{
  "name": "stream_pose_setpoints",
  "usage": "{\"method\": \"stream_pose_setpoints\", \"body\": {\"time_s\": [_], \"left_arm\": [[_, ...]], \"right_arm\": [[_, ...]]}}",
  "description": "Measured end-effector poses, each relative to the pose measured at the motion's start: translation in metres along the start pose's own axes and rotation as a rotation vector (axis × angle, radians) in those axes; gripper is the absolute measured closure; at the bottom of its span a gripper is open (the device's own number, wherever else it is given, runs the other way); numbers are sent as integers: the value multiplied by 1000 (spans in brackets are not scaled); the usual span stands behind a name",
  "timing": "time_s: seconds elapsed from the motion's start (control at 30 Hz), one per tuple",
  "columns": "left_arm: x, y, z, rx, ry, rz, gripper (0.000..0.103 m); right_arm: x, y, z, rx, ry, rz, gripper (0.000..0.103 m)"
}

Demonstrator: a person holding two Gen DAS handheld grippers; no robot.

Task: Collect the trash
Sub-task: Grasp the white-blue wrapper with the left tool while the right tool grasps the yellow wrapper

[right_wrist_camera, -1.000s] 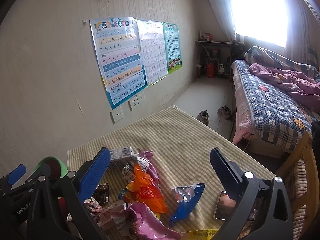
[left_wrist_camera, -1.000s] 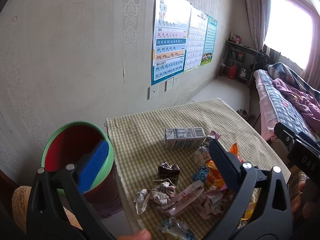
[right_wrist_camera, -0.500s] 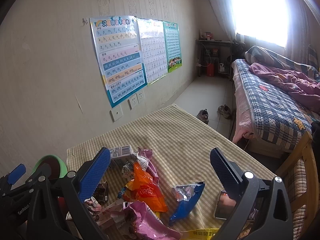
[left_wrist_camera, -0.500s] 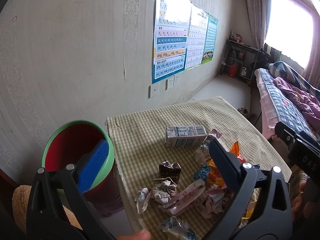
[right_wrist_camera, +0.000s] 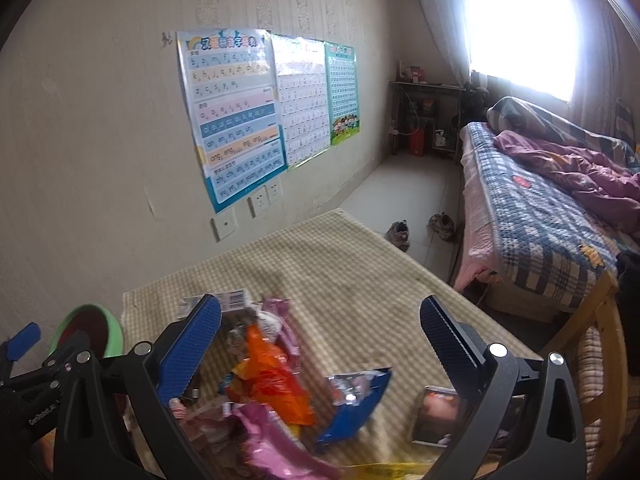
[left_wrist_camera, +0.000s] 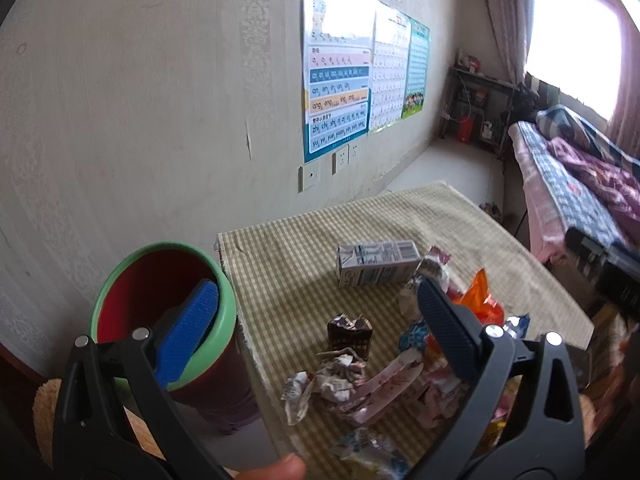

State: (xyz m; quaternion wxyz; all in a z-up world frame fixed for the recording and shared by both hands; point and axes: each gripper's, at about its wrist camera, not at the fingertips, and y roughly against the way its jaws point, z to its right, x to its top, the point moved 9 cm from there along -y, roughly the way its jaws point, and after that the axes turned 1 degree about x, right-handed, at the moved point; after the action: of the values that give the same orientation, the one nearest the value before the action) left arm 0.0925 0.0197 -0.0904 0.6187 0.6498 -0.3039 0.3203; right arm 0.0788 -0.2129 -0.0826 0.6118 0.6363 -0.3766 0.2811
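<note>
A round green-rimmed red trash bin (left_wrist_camera: 160, 312) is seen just left of the yellow checked tablecloth-covered table (left_wrist_camera: 304, 248). The left gripper (left_wrist_camera: 316, 320) is held wide open, nothing gripped. Past the bin, a grey-white drink carton (left_wrist_camera: 376, 263), crumpled paper wrappers (left_wrist_camera: 332, 380) and an orange foil packet (right_wrist_camera: 272, 380) are piled. The right gripper (right_wrist_camera: 320, 340) is spread wide too, with a blue snack bag (right_wrist_camera: 356, 404) seen between its fingers.

Daylight is pouring in through the window (right_wrist_camera: 520, 28), blowing it out to pure white. Glare is washing over the posters (left_wrist_camera: 340, 20) in the left view. Wrappers (right_wrist_camera: 272, 384) are smearing with motion blur, and fisheye curvature is bending and darkening every corner.
</note>
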Motion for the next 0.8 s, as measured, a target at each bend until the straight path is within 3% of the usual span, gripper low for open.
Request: {"method": "stream_pose_setpoints", "body": {"time_s": [0.1,0.23,0.37,0.5,0.63,0.73,0.8], "left_arm": [[-18,-15,8,-44,-74,-74,5],[-56,-36,29,-191,-106,-232,6],[-86,-40,47,-298,-115,-362,17],[-121,-45,57,-307,-148,-504,29],[-158,-47,66,-317,-164,-611,29],[-174,-49,75,-307,-206,-648,29],[-178,-51,76,-293,-227,-662,42]], "right_arm": [[-4,-6,21,-21,-8,-30,7],[-16,-11,43,-32,8,-86,7],[-41,-15,68,28,-1,-209,7],[-80,-19,89,74,-38,-370,7],[-111,-20,95,86,-51,-459,7],[-126,-20,84,129,-25,-501,7],[-132,-22,73,151,23,-530,7]]}}
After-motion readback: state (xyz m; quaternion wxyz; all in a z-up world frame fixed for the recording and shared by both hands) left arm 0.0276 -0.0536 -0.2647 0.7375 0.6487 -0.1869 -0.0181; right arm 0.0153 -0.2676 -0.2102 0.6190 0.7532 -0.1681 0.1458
